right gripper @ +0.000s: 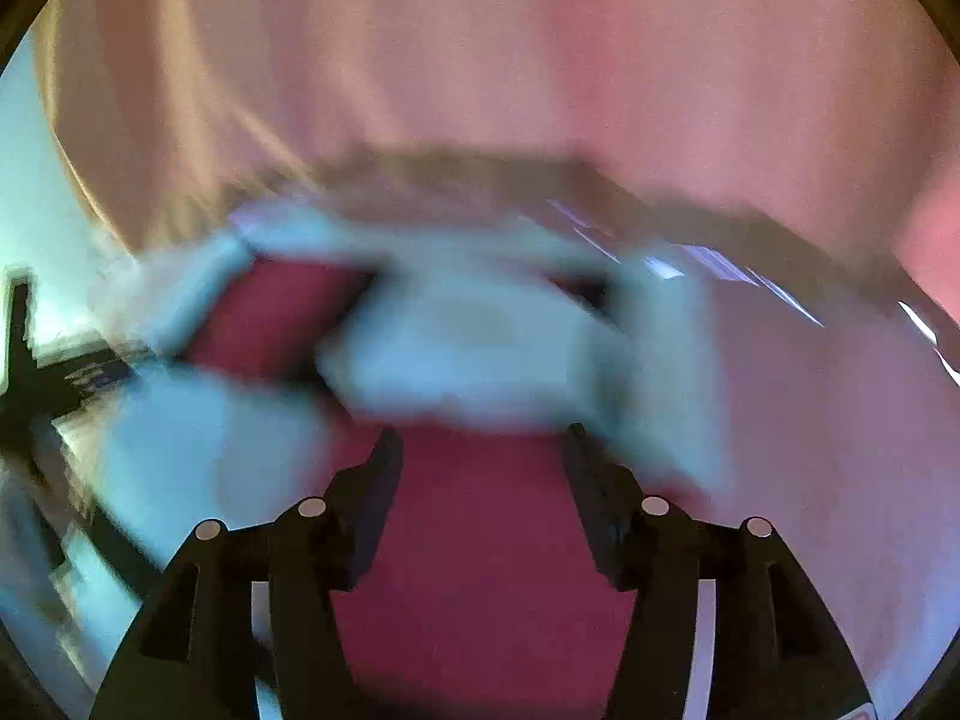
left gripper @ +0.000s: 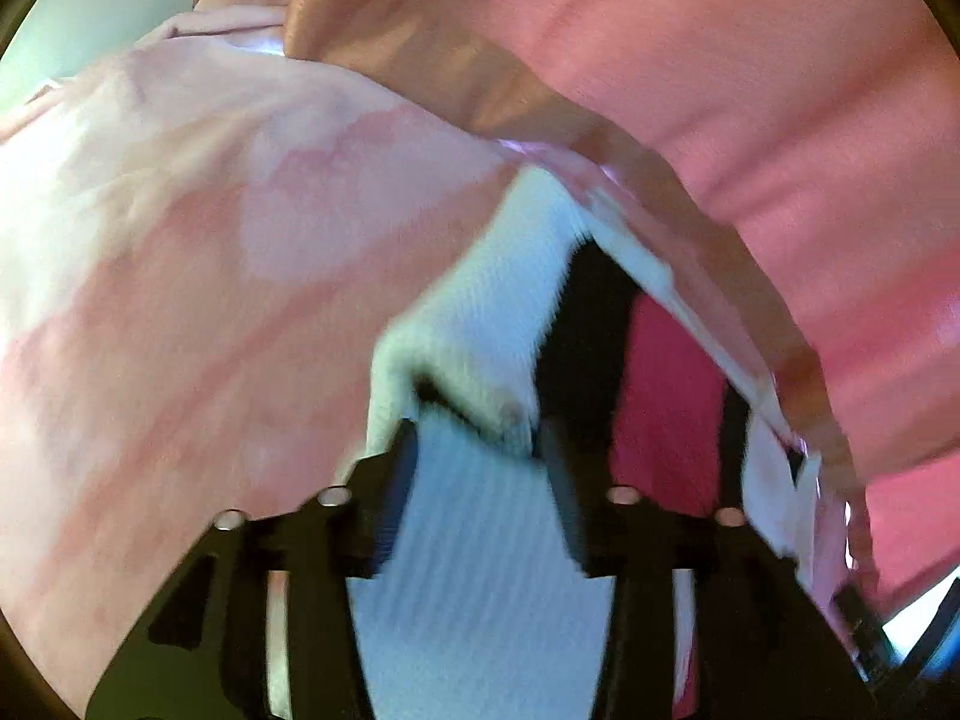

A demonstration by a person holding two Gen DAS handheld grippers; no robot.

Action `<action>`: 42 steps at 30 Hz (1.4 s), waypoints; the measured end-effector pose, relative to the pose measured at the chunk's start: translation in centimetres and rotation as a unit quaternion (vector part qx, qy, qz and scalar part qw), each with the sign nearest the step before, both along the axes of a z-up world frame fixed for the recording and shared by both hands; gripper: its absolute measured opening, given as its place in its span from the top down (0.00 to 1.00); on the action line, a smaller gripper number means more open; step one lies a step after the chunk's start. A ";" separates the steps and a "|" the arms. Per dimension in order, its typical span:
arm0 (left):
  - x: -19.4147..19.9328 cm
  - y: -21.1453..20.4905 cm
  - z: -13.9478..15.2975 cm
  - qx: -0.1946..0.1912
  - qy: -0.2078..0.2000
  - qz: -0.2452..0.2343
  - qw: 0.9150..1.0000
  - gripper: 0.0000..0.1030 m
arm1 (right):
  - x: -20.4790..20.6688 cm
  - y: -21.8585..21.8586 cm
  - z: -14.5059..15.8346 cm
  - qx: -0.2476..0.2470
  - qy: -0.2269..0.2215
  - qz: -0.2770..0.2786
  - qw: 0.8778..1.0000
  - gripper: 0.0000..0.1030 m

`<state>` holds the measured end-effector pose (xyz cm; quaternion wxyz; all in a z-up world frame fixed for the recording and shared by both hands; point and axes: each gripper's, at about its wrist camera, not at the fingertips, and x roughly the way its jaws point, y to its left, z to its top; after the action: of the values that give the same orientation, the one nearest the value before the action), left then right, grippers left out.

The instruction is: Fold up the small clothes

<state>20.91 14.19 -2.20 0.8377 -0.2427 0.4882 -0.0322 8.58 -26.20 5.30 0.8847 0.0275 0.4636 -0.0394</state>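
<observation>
Through the left wrist camera I see my left gripper (left gripper: 474, 438) with its fingers spread apart. A white ribbed garment (left gripper: 480, 516) lies between and beneath them, its bunched edge just past the fingertips, but the pads are not pressing on it — it is released. Left of the fingers a pale pink tie-dye cloth (left gripper: 198, 252) spreads wide. Right of them I see a dark pink surface (left gripper: 666, 396), and beyond the tips a thick pink fold (left gripper: 750, 90) runs across.

Through the right wrist camera the picture is heavily smeared. My right gripper (right gripper: 480, 450) also has its fingers parted, with only dark pink surface (right gripper: 480, 570) between them. The white garment (right gripper: 468, 348) sits just beyond the fingertips as a blurred heap, stretching off to the left — whether the tips touch it I cannot tell. Pale pink cloth (right gripper: 480, 60) fills everything further out.

I can read no brand, label or writing on anything.
</observation>
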 end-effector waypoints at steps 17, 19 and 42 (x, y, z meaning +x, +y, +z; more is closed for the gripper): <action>-24.2 2.8 -0.5 0.049 0.022 -0.005 0.999 0.16 | -22.7 -1.1 -8.2 0.161 0.081 -0.025 0.983 0.40; -24.6 2.5 -0.6 0.054 0.016 -0.011 0.998 0.14 | -22.1 -0.2 -8.1 0.152 0.075 -0.013 0.985 0.37; -36.6 0.2 6.3 0.003 0.011 -0.151 0.988 0.90 | -37.0 -1.1 0.2 0.111 0.001 -0.024 0.994 0.95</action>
<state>-15.69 14.35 4.08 0.8184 -0.1639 0.5289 -0.1539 -28.37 -27.33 5.48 0.8746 0.1366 0.4651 -0.0086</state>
